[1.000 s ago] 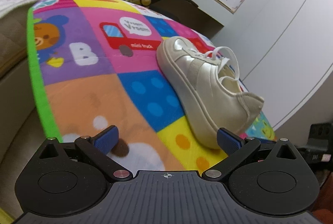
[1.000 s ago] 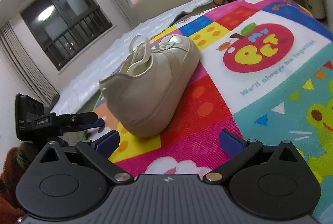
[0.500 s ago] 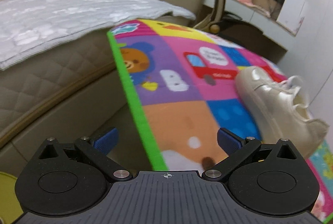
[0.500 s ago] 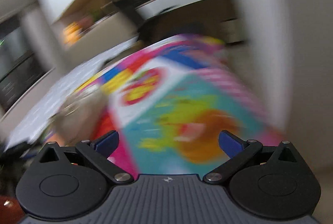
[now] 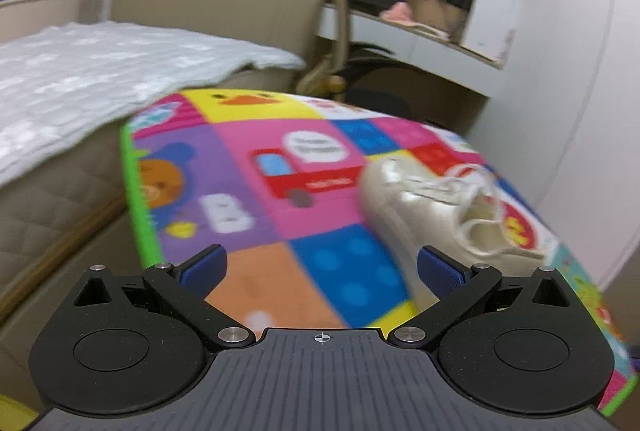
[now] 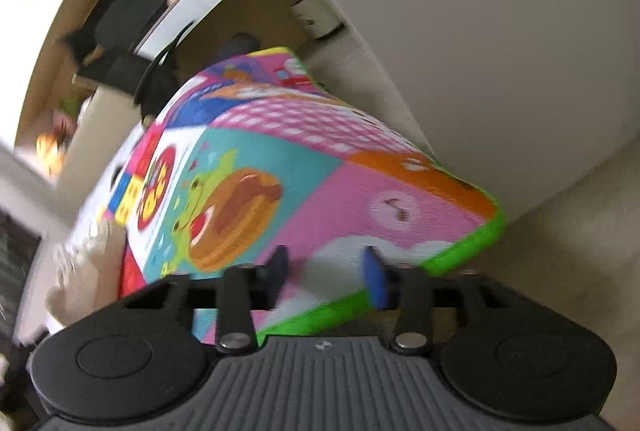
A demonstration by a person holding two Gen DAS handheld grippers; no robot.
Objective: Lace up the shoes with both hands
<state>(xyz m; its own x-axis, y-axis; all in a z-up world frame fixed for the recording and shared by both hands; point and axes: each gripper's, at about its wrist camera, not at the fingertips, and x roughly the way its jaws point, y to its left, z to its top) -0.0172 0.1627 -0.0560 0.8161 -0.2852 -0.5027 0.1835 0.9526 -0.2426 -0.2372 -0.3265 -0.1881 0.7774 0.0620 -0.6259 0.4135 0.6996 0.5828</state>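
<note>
Since a second ago both grippers have swung away from the shoe (image 5: 436, 207): back then each looked at it from close by, one on either side, and now the right gripper (image 6: 326, 277) points across the far corner of the play mat (image 5: 248, 191) toward the wall, its view tilted and blurred. The left gripper (image 5: 322, 265) turned off toward the bed (image 5: 100, 79) half a second ago and has come partway back, so the shoe sits again by its right finger (image 5: 442, 271), though further off than at first.

The left fingers are spread wide and hold nothing. The right fingers have drawn closer together than before, with a gap between them and nothing in it.

The shoe stands upright on the mat, toe toward the red truck picture. White laces (image 5: 472, 183) run over its tongue, with loops standing up near the opening; blur hides whether they are tied in a bow. In the right view the shoe is only a pale smear at the left edge.

With neither gripper on a lace, this fits either tools pulling off a laced shoe or a pause before another reach.
</note>
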